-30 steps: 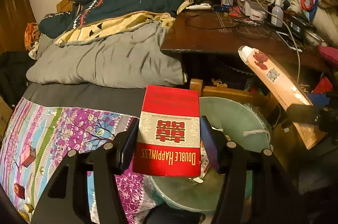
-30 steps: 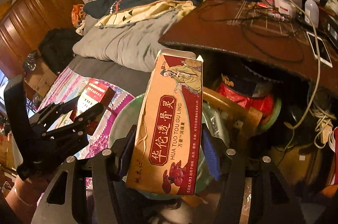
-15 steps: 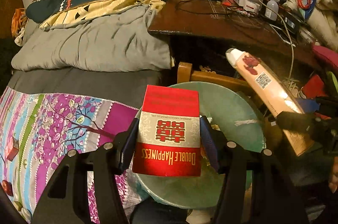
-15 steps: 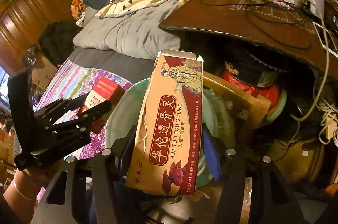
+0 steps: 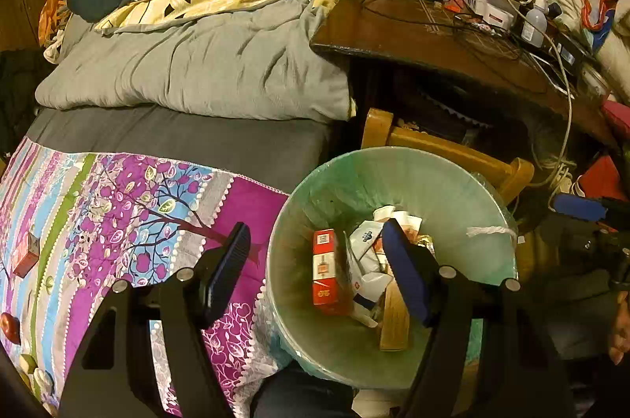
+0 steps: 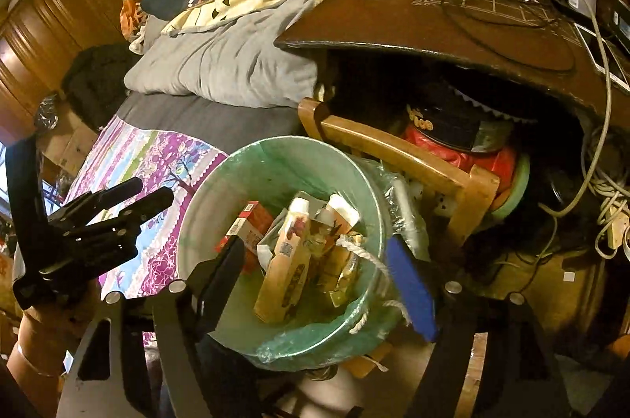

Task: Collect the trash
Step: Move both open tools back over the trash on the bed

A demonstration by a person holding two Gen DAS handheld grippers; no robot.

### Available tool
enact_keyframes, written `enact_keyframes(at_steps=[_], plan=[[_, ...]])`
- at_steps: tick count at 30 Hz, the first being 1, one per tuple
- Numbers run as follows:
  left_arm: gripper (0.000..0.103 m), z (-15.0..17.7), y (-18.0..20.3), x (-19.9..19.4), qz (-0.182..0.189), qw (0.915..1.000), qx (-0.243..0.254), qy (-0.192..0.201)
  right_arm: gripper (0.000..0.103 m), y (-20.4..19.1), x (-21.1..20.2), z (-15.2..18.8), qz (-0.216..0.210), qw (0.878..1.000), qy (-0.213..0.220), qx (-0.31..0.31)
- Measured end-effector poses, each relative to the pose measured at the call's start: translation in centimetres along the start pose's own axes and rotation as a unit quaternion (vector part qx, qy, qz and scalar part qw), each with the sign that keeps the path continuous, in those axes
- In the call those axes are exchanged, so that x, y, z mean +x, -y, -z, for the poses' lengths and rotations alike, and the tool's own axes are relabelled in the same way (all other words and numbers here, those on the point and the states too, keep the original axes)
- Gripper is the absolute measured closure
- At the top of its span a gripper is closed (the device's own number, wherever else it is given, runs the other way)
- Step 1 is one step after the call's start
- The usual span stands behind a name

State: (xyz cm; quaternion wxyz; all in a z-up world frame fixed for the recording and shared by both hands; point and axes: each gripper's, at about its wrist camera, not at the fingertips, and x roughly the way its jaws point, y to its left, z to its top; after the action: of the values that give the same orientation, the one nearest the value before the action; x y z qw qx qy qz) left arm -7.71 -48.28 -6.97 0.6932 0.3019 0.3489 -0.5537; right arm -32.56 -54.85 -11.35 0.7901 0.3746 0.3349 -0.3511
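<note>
Trash bin [image 5: 393,177] | red carton [image 5: 325,272], tan carton [image 6: 283,260] inside; labels unreadable | both grippers spread wide, empty

bins: 1 [image 5: 393,166] | red boxes: 1 [image 5: 325,272] | tan cartons: 1 [image 6: 283,268] | tongs: 2 [image 5: 315,268] [image 6: 315,280]

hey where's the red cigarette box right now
The red cigarette box lies inside the green-lined trash bin, against its left wall beside crumpled white packaging. In the left wrist view it shows between the open left claw fingers.
</note>
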Motion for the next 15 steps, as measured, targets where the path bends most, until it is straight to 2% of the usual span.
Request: enact_keyframes(at_steps=[4, 6, 10, 11, 15], plan=[[0.037, 0.3, 0.0, -0.6, -0.001, 1.0000, -0.004, 0.009, 0.027, -0.2, -0.3, 0.1, -0.004, 1.000, 0.006, -0.003], [0.037, 0.7, -0.2, -1.2, -0.015, 0.9996, -0.010, 0.021, 0.027, -0.4, -0.4, 0.1, -0.006, 1.000, 0.013, -0.004], [0.037, 2.1, -1.4, -3.2, -0.070, 0.9953, -0.026, 0.062, 0.027, -1.4, -1.1, 0.6, 0.003, 0.999, 0.044, -0.019], [0.036, 2.8, -1.9, -3.9, -0.096, 0.9918, -0.033, 0.078, 0.027, -1.8, -1.3, 0.7, 0.007, 0.998, 0.057, -0.027], [0.031, 5.1, -4.0, -6.0, -0.162, 0.9790, -0.059, 0.109, 0.026, -4.5, -2.6, 1.4, 0.010, 0.991, 0.116, -0.059]])
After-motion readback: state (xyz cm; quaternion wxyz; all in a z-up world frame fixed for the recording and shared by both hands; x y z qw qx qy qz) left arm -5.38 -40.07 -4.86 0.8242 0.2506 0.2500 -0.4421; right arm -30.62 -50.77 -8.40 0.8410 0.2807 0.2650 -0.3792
